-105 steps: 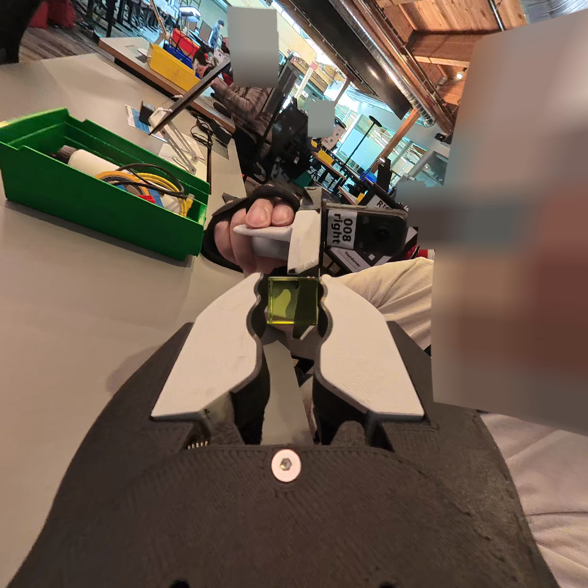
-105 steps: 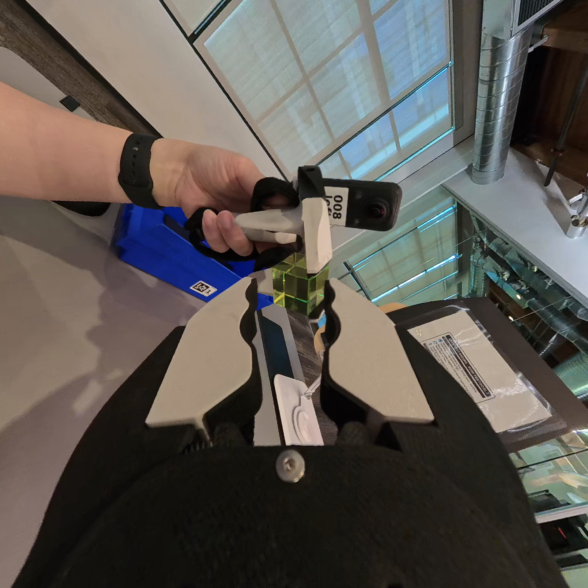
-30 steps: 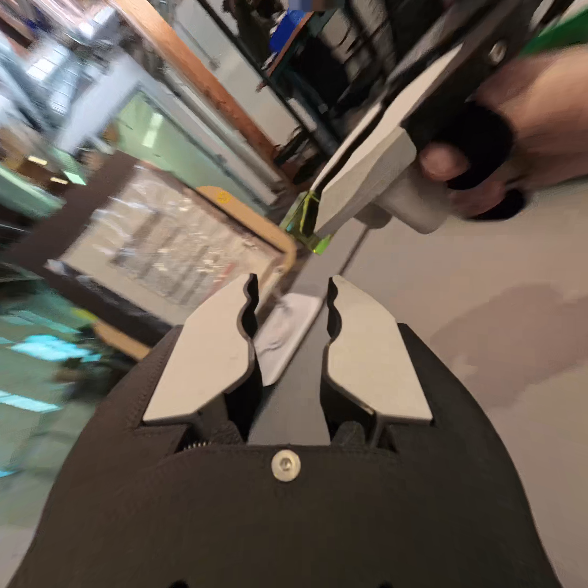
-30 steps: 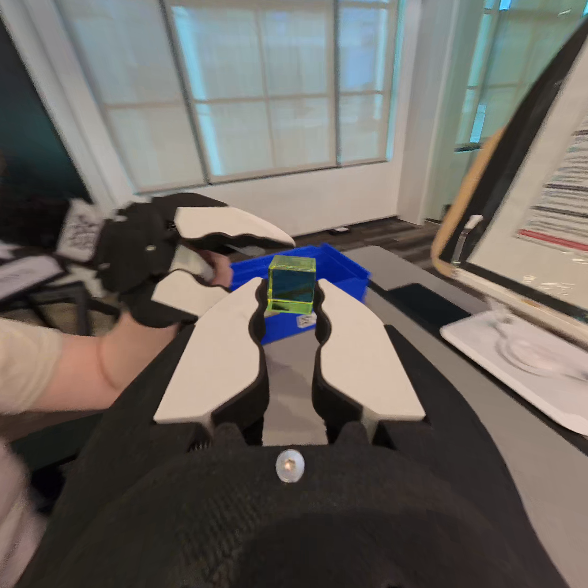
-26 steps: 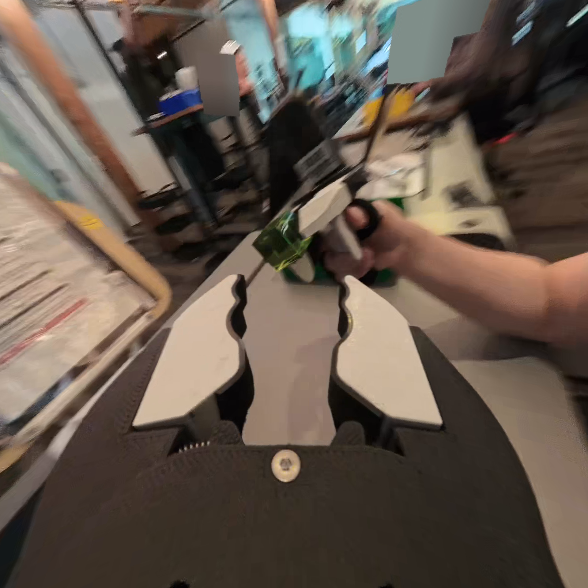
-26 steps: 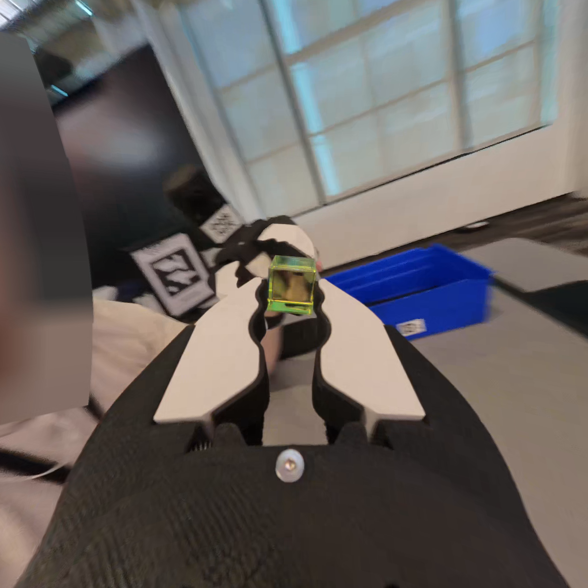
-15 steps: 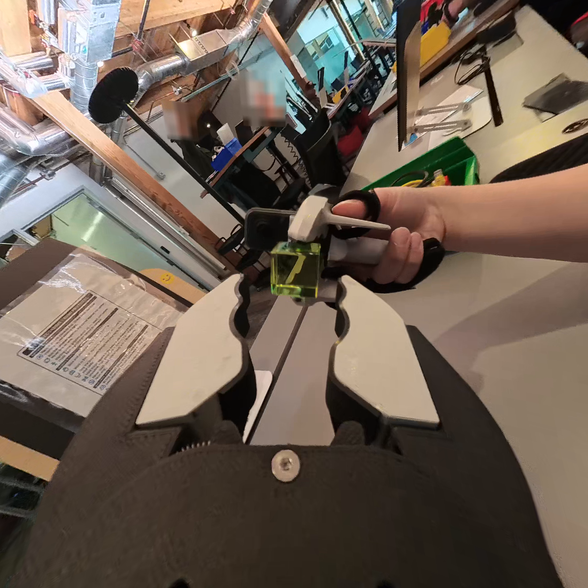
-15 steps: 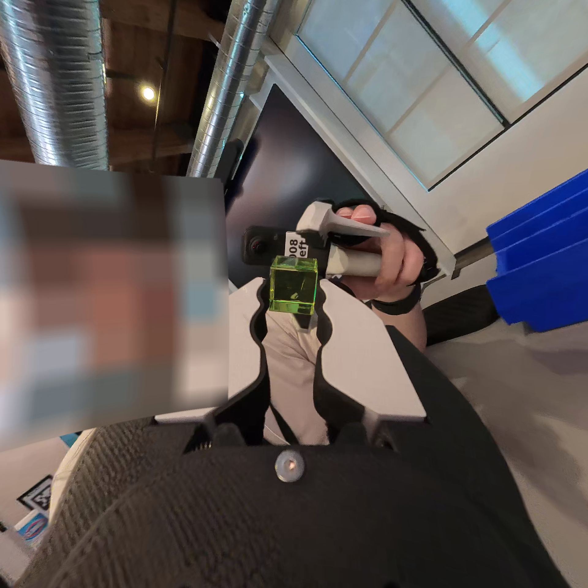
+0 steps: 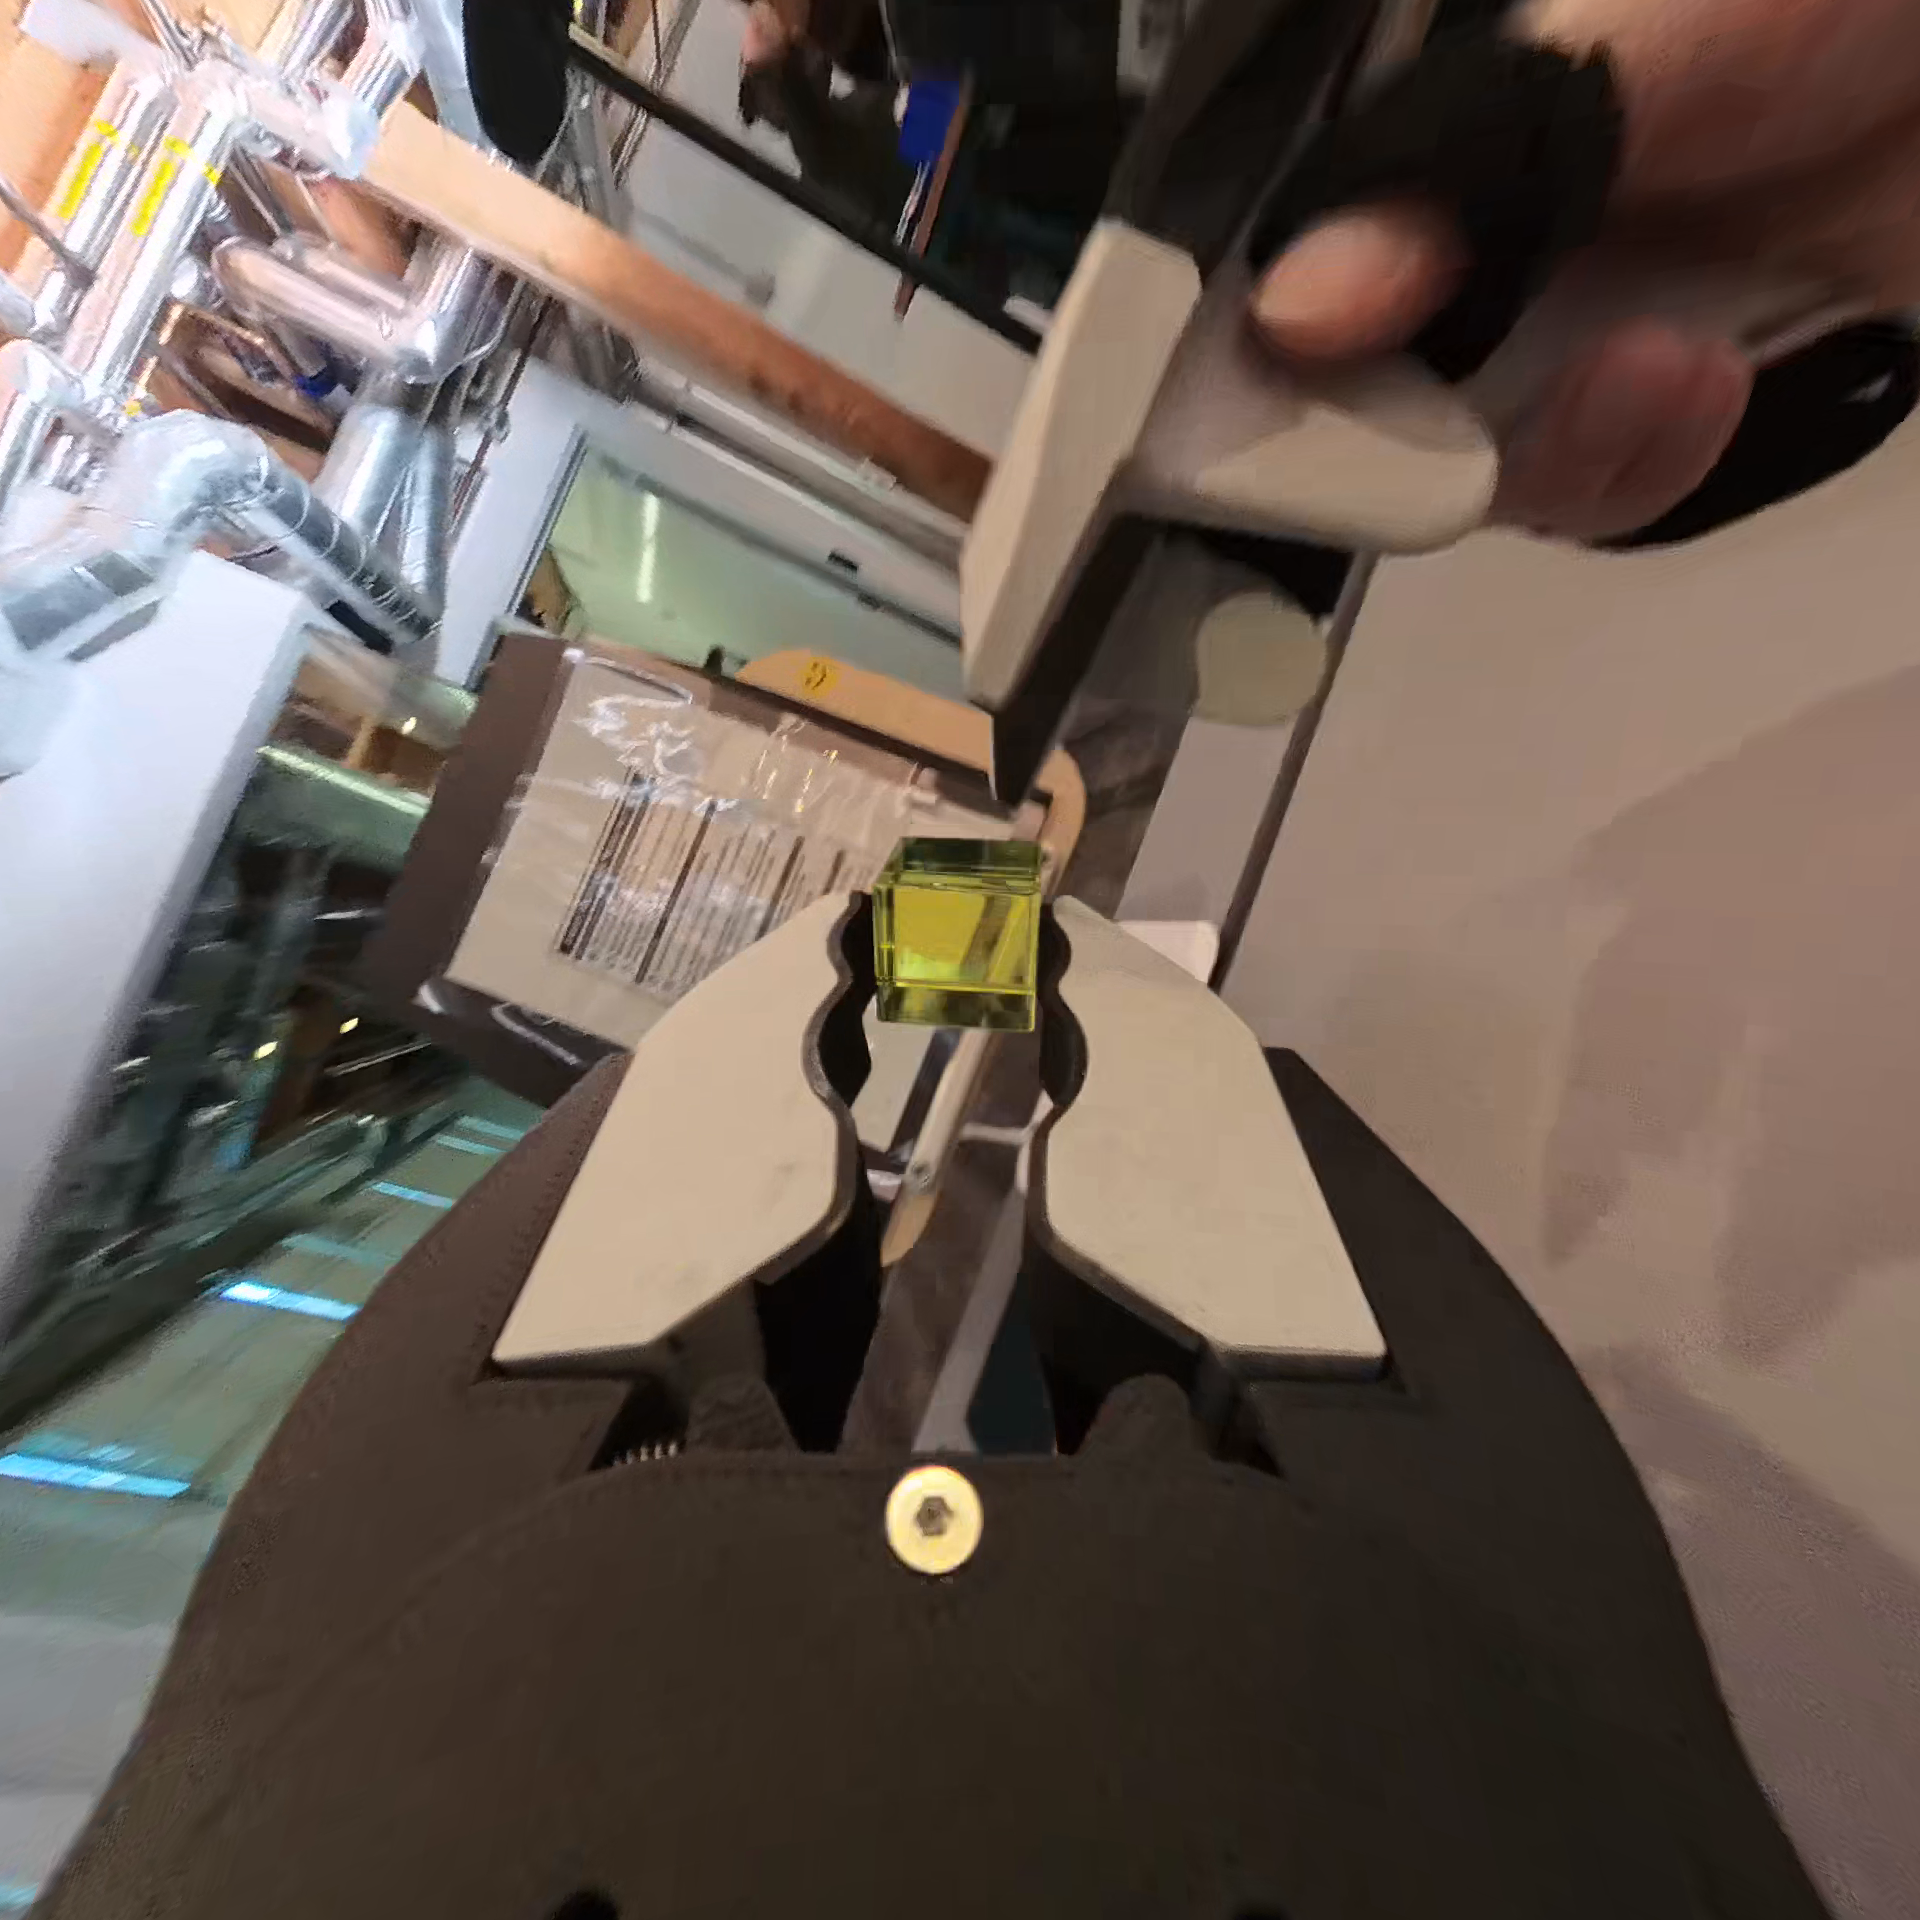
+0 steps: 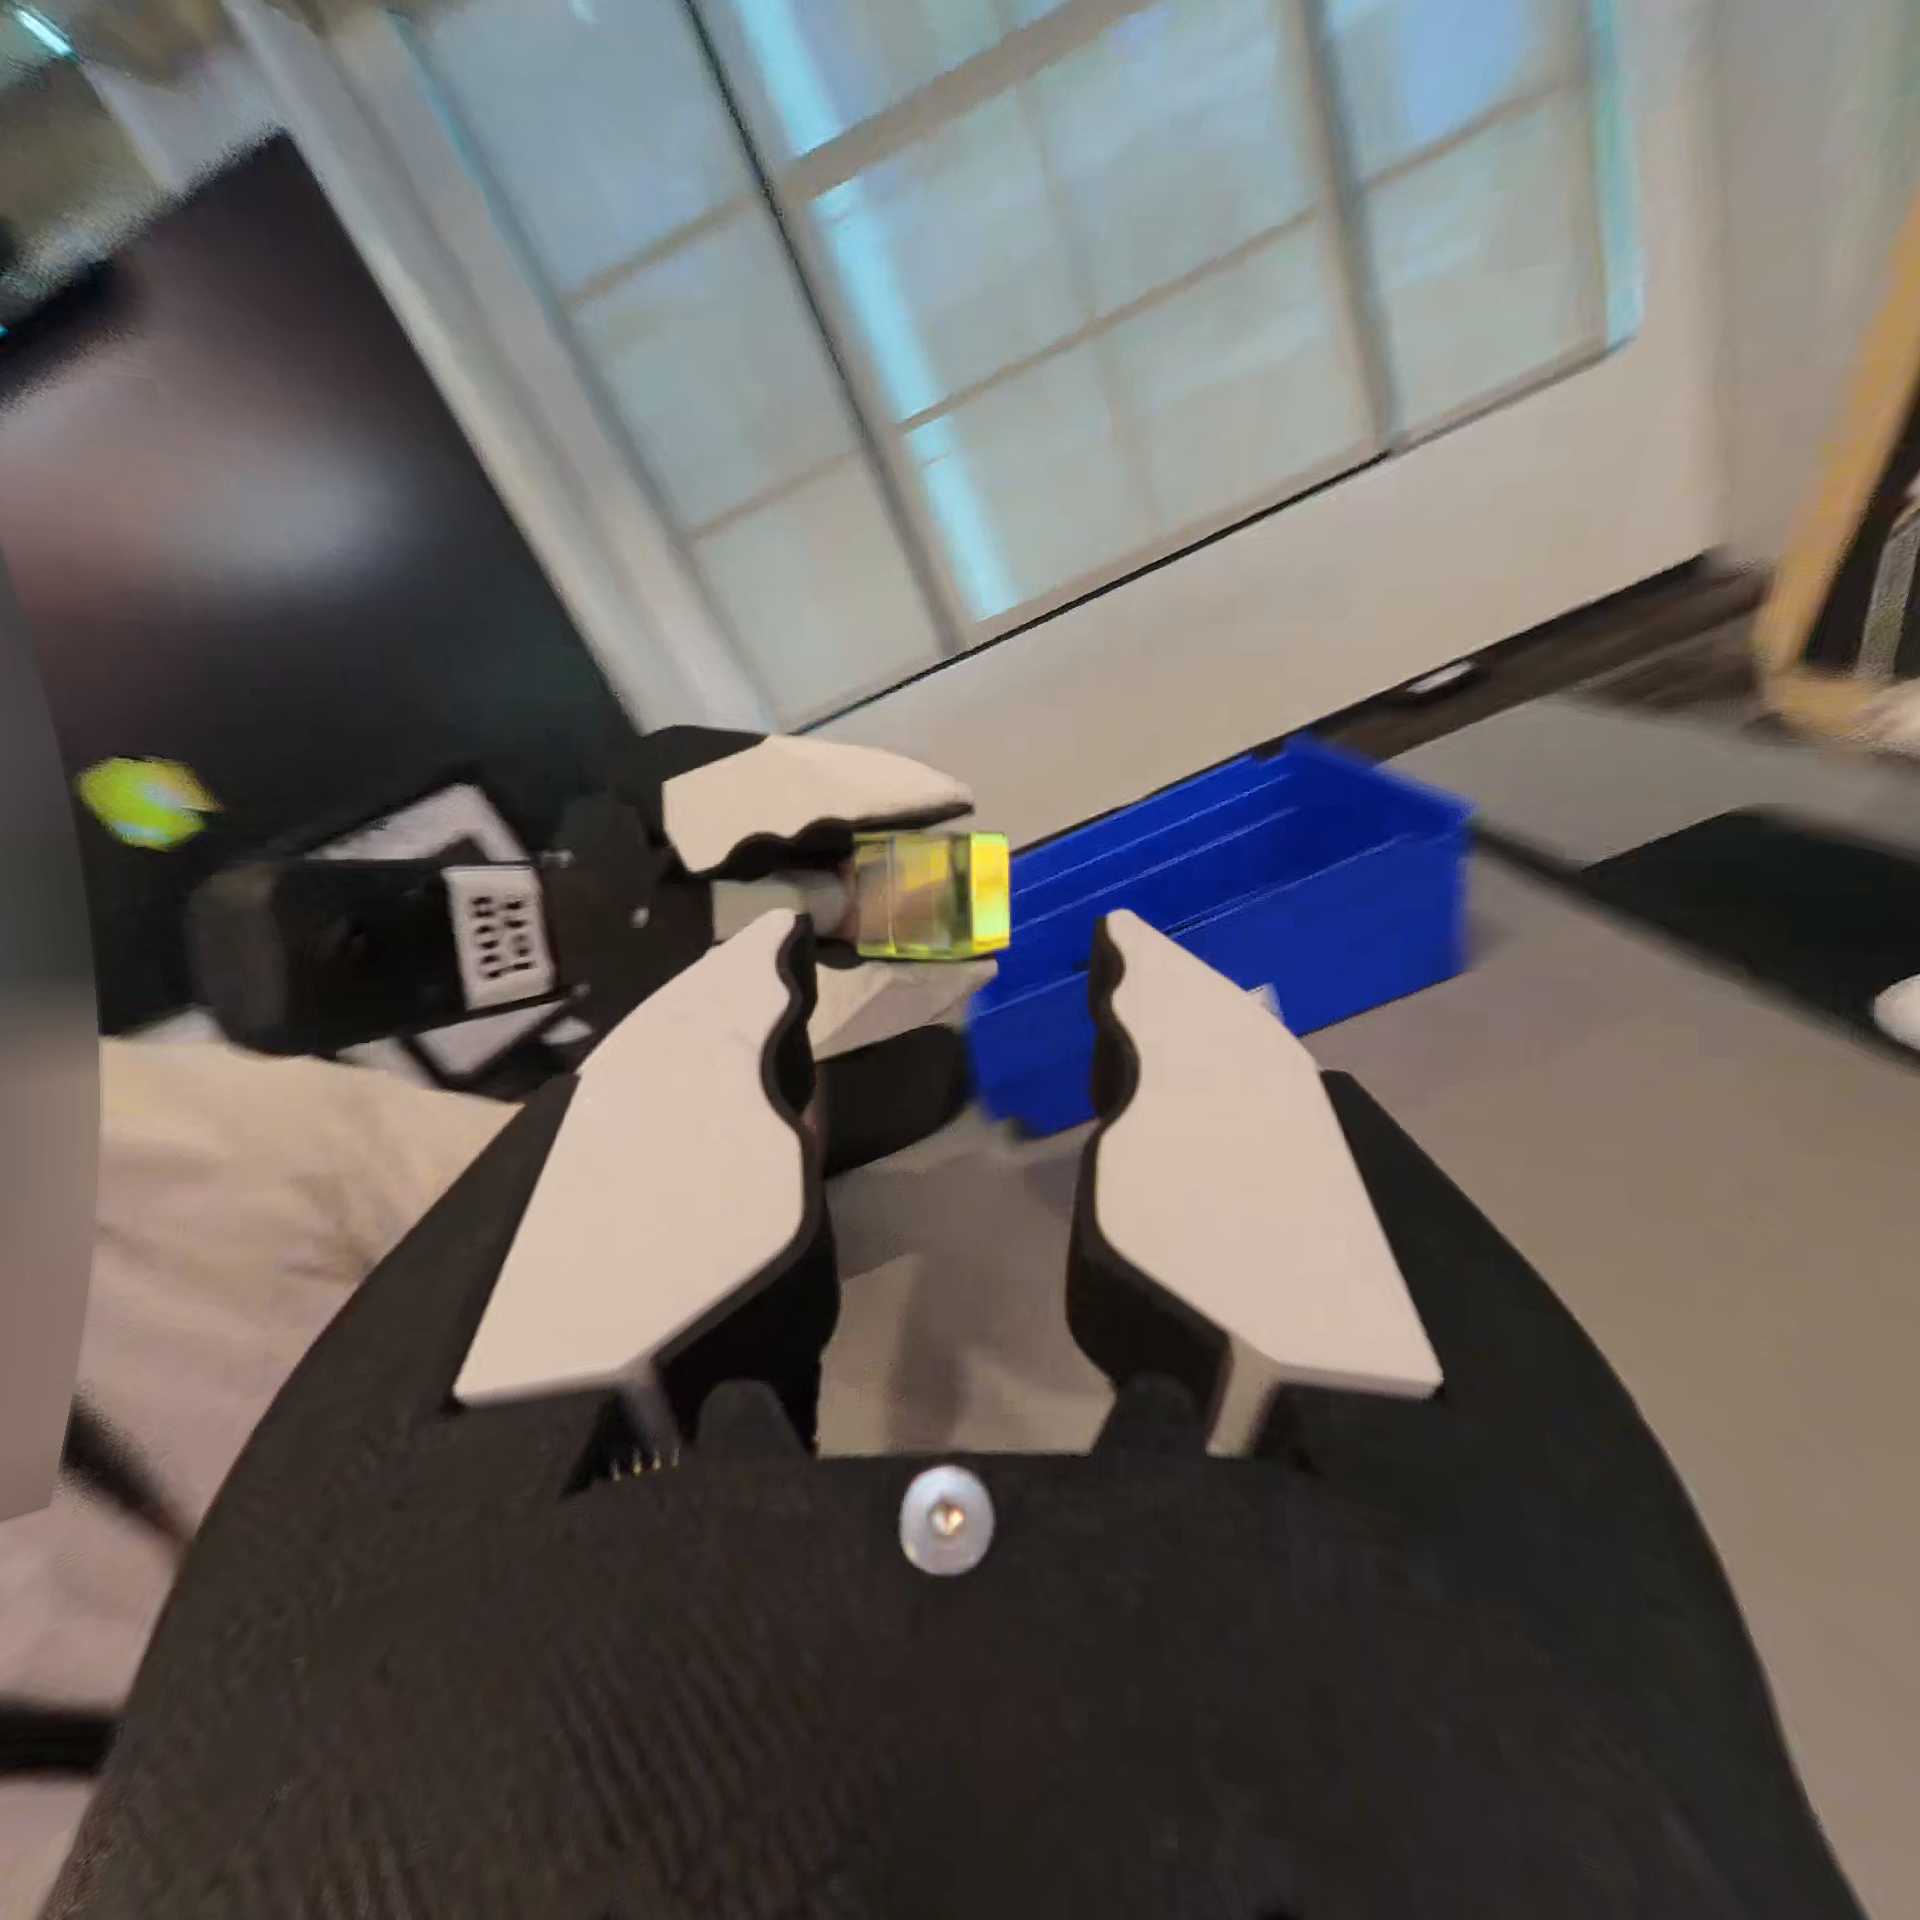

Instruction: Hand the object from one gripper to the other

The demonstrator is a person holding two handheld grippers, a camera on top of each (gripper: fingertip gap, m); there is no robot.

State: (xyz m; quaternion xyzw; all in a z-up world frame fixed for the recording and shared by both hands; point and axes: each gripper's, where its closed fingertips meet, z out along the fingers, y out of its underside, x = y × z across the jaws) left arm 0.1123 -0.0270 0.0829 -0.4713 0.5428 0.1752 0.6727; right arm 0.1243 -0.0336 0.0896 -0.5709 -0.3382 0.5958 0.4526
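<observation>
**A:** What is the left gripper [image 9: 956, 935] doing?

**B:** It is squeezing the yellow-green cube [image 9: 956, 933]. The cube sits right at the tips of its two grey fingers [image 9: 727, 1091]. One finger presses each side. The cube is see-through and shiny.

**A:** Can you see that from the other camera too?

**B:** Yes. In the right wrist view the left gripper [image 10: 904, 894] comes in from the left, turned on its side. The cube [image 10: 932, 894] sticks out past its tips, up in the air.

**A:** And the right gripper [image 10: 945, 956]?

**B:** Its fingers are spread wide apart. Nothing is between them. The cube is just past the tip of its left finger [image 10: 665, 1174], but I cannot tell if they touch.

**A:** Where is the right gripper in the left wrist view?

**B:** It [image 9: 1060, 582] is up above the cube, a bit to the right. It does not touch the cube. A hand [image 9: 1558, 260] with a black strap holds its handle. That part is blurry.

**A:** What is behind them?

**B:** A blue bin [image 10: 1247, 914] stands on the grey table [image 10: 1558, 1195], behind the right gripper's fingers. Farther back are big windows [image 10: 1039, 312]. In the left wrist view there is a dark board with a paper sheet under clear plastic [image 9: 707, 862], behind the cube. There are silver pipes [image 9: 208, 488] and a wooden beam [image 9: 675, 301] far off too.
</observation>
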